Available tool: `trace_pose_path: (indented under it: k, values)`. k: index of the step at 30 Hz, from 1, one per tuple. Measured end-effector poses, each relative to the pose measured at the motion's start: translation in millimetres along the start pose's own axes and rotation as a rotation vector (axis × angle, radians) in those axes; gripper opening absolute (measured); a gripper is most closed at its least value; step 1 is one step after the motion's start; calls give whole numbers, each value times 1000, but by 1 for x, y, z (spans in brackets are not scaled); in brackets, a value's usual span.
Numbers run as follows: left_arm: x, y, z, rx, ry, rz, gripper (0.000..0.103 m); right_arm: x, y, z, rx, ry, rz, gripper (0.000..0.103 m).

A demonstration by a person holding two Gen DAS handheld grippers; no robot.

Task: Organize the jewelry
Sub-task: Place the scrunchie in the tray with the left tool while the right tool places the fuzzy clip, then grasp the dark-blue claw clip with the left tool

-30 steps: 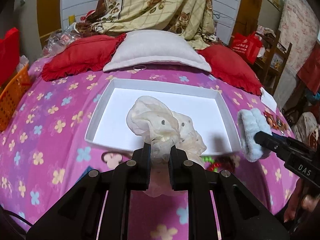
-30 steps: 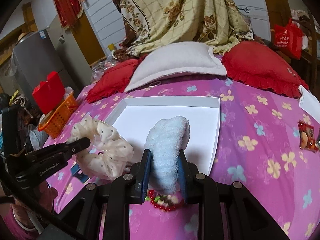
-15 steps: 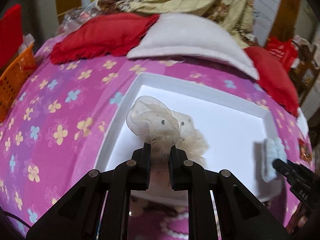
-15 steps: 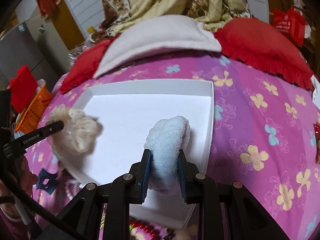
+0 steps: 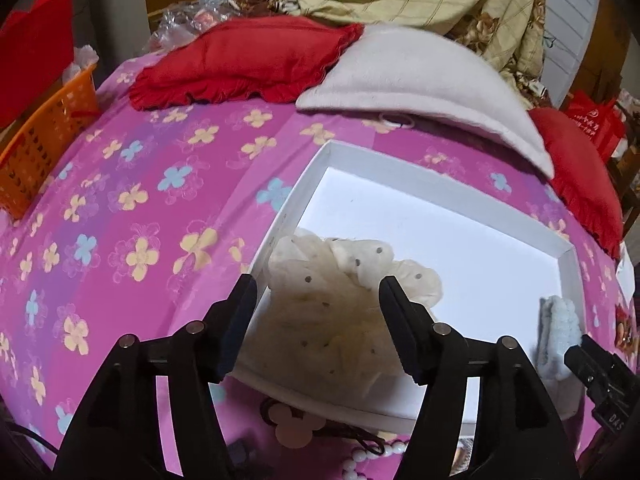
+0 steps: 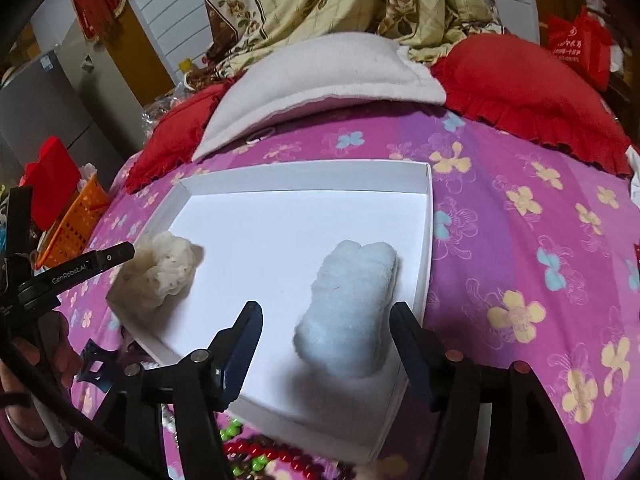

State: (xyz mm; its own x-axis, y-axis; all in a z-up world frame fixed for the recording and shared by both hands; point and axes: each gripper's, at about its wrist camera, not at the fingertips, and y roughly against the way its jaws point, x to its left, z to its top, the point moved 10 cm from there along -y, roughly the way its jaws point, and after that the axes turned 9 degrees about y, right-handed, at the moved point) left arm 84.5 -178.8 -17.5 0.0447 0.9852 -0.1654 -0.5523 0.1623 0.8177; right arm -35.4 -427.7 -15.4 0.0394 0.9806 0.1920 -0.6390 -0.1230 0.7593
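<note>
The cream dotted gauze scrunchie (image 5: 340,304) and the pale blue fluffy scrunchie (image 6: 352,312) are seen lying in the shallow white cardboard tray (image 6: 304,176) on the bed. Both are judged light, soft and compressible, best pinched across the band. The left tongs (image 5: 318,292) and right tongs (image 6: 326,320) are opening, pads clear. Beads beneath the tray's near edge are shown in colour only by the right view.

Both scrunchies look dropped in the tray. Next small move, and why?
Probably lift both hand-held grippers straight back. The cream scrunchie and blue scrunchie lie in the white tray; the jaws of the left and right are opening, pads clear of fabric.
</note>
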Motion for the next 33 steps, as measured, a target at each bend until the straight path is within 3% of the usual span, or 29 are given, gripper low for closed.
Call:
trace_pose_path:
  k: [8,21,33]
  values:
    - [-12,34,-12,-54,-45,-36,64,16,33,-5,-48,-7,-13,69]
    - [-19,82,-37,-160,-134,-29,64,46,66,-16,-81,41,-66,75]
    - [-16,112,-65,-195,-166,-40,64,75,93,-31,-104,79,-74,76]
